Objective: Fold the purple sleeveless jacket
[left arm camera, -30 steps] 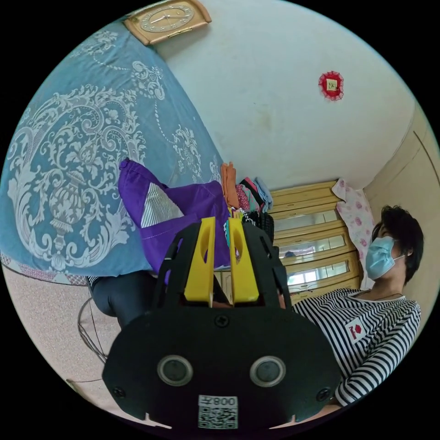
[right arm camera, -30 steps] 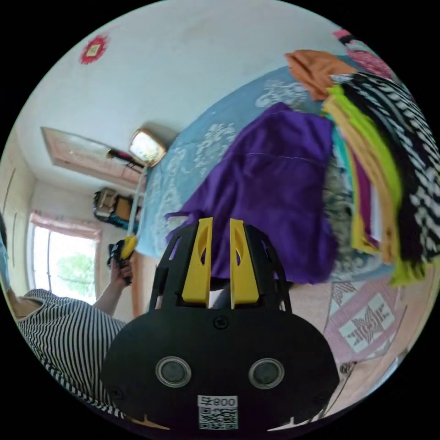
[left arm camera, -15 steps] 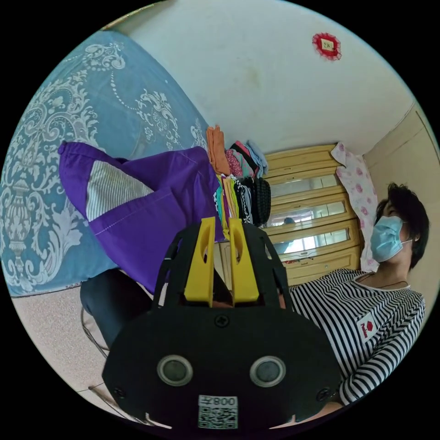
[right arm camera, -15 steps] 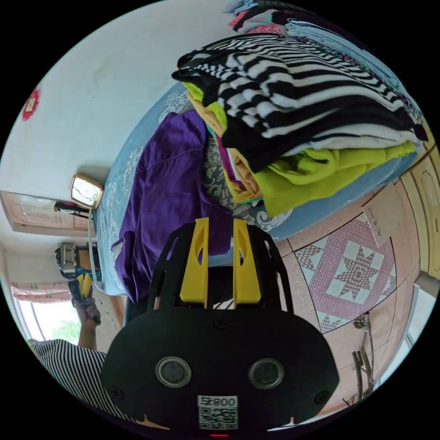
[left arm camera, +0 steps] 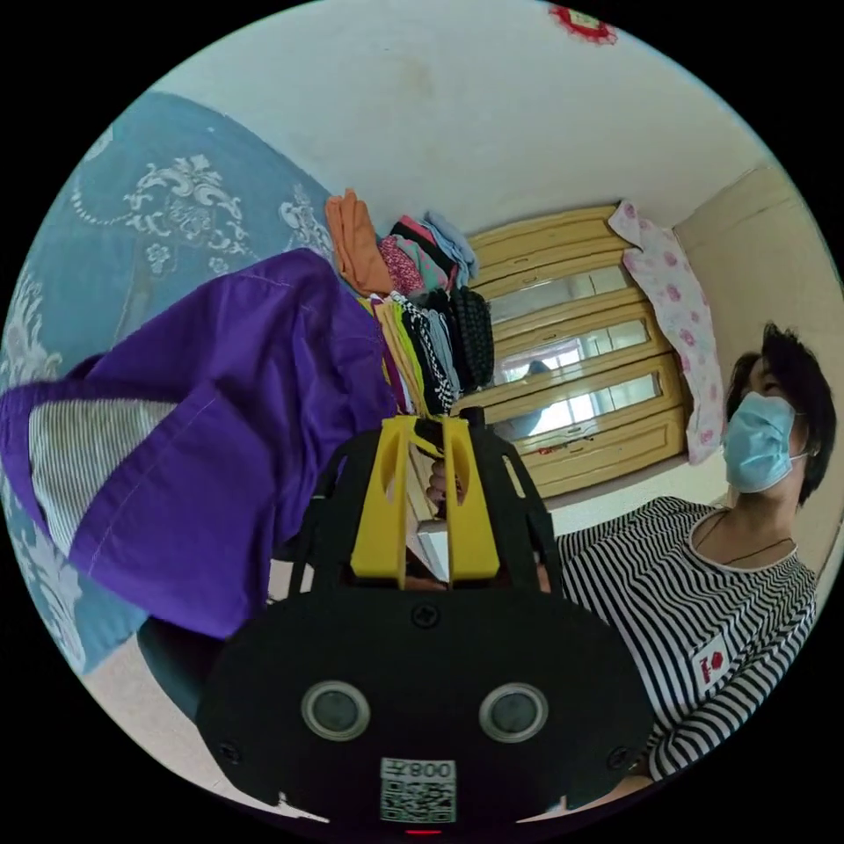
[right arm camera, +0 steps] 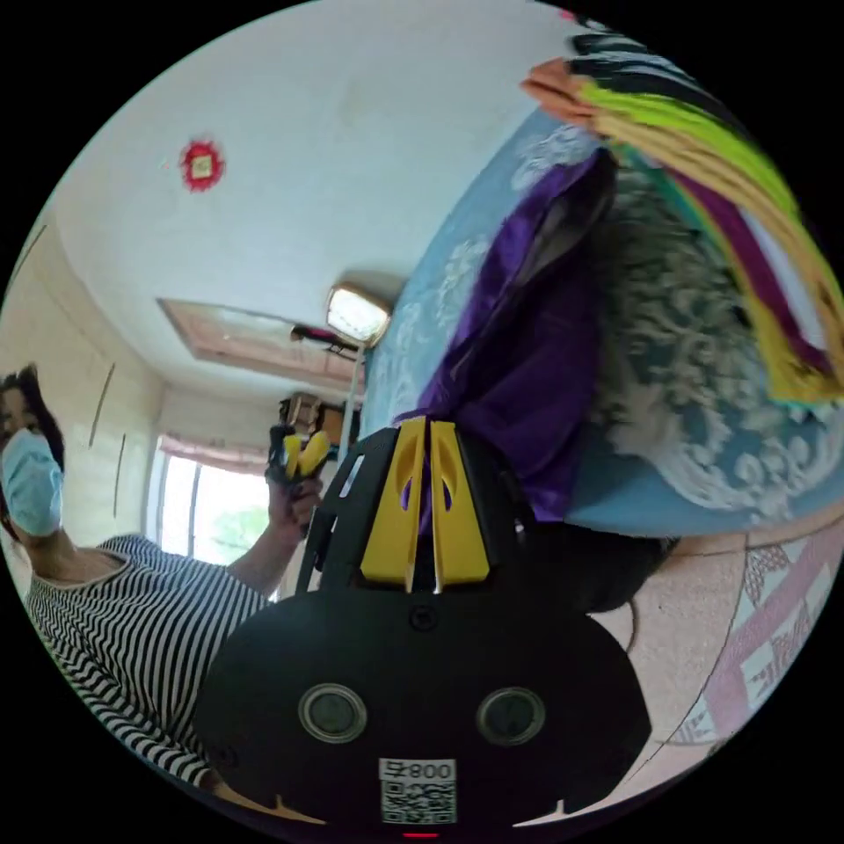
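On blue bedspread, purple jacket (striped lining)

Rumpled purple sleeveless jacket overhangs the bed's edge, striped lining apparently showing.

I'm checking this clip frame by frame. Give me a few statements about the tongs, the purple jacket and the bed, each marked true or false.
1. The right tongs are closed on the edge of the purple sleeveless jacket. True.
2. The left tongs grip the jacket. False: their jaws stand apart with nothing between them, held in the air away from the jacket.
3. The jacket lies on a blue bedspread with a white ornamental pattern. True.
4. The stack of folded multicoloured clothes sits on the floor. False: it sits on the bedspread, beside the jacket.
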